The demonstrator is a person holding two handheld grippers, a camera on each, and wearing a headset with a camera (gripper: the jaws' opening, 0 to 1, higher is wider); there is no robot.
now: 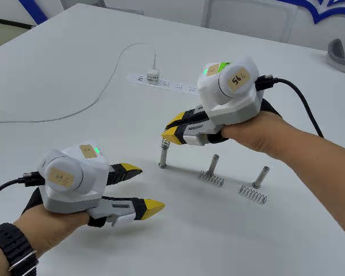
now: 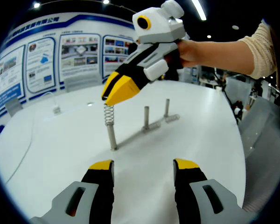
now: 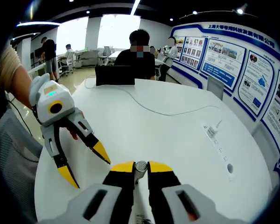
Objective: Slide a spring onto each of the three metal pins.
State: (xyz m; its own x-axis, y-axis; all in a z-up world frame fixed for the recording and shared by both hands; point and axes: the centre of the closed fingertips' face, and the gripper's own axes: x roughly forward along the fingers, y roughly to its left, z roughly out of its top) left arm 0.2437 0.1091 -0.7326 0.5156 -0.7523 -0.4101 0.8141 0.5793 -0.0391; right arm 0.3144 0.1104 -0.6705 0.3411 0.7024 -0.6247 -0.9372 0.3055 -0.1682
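Three metal pins stand in a row on the white table: the left pin (image 1: 163, 156), the middle pin (image 1: 212, 165) and the right pin (image 1: 260, 176). My right gripper (image 1: 171, 131) is shut on a spring (image 1: 165, 144) whose lower coils sit over the top of the left pin. Between its yellow jaws the spring (image 3: 140, 167) shows end-on. Two loose springs lie flat, one (image 1: 211, 179) beside the middle pin and one (image 1: 253, 194) beside the right pin. My left gripper (image 1: 142, 188) hangs open, holding nothing, at the lower left and short of the pins (image 2: 112, 135).
A white power strip (image 1: 164, 83) with a plugged-in charger and its trailing cable lies at the far side of the table. A grey curved object (image 1: 340, 57) sits at the table's far right corner. Several people are at a table in the background (image 3: 140, 46).
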